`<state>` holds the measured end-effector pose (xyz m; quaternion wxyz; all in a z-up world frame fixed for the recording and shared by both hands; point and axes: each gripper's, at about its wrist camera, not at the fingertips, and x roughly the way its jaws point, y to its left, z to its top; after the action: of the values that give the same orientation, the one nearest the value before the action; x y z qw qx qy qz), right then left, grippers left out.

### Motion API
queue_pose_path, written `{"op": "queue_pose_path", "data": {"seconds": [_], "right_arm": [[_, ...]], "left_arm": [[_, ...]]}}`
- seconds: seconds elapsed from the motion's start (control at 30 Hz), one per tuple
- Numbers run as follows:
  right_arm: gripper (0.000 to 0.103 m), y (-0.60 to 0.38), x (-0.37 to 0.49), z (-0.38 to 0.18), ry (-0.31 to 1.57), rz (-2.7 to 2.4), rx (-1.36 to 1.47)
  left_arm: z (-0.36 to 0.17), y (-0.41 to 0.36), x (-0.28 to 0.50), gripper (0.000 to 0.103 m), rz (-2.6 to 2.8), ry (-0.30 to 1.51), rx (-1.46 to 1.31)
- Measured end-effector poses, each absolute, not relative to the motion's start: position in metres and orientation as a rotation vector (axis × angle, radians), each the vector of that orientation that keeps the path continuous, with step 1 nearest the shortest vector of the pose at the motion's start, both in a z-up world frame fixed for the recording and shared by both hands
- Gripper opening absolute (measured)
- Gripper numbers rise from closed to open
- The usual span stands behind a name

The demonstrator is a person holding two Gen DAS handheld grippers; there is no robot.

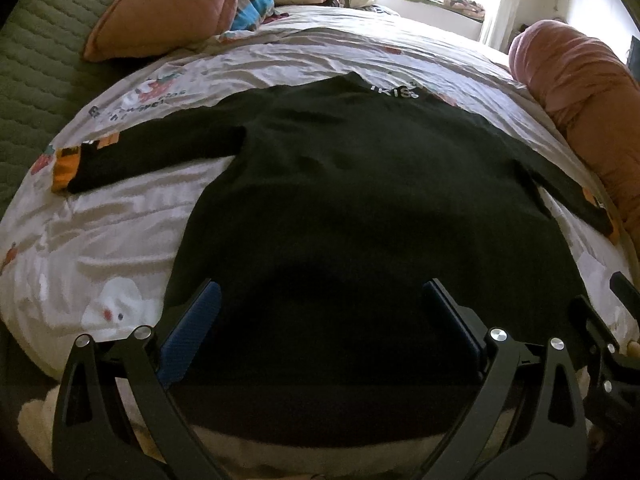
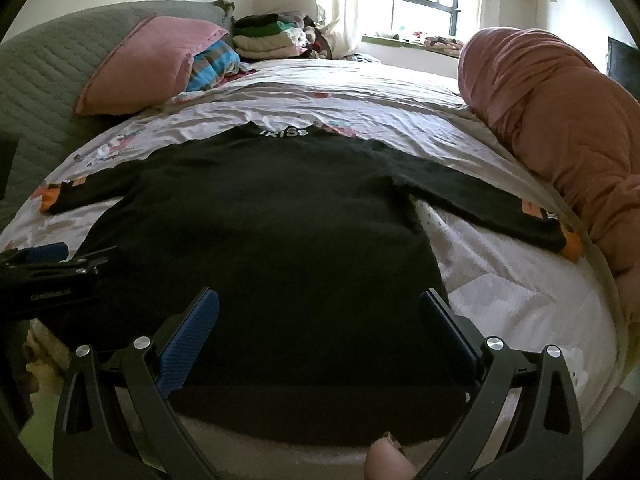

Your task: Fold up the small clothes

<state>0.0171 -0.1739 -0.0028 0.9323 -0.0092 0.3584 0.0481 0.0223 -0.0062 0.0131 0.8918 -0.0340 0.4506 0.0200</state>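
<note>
Since the black sweater lies flat on the bed, hem nearest me and collar pointing away, I have both grippers over the hem. My left gripper and right gripper are both spread wide, holding nothing. The 2 sleeves stretch sideways, so each gripper is nearest its own sleeve.

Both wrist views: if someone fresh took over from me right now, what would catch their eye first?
The black long-sleeved top fills the middle of the bed, spread flat, both sleeves stretched sideways, collar lettering at the far edge. The left gripper and right gripper hang open over its near hem. Next come the pink pillow at far left and the rolled pink-orange duvet along the right edge.
</note>
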Motion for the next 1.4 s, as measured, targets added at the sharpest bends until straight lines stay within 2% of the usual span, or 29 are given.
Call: {"op": "queue_pose_path", "data": {"seconds": [0.73,1.4], "right_arm": [[0.099,-0.221,0.109,0.002,0.767,0.002,0.078],[0.099,-0.369,0.162,-0.03,0.846,-0.331,0.322]], "left_arm": [[0.021,-0.017,0.103,0.094,0.061,0.949,-0.049],[0.007,-0.026,0.173,0.094,0.071,1.022,-0.022]]}}
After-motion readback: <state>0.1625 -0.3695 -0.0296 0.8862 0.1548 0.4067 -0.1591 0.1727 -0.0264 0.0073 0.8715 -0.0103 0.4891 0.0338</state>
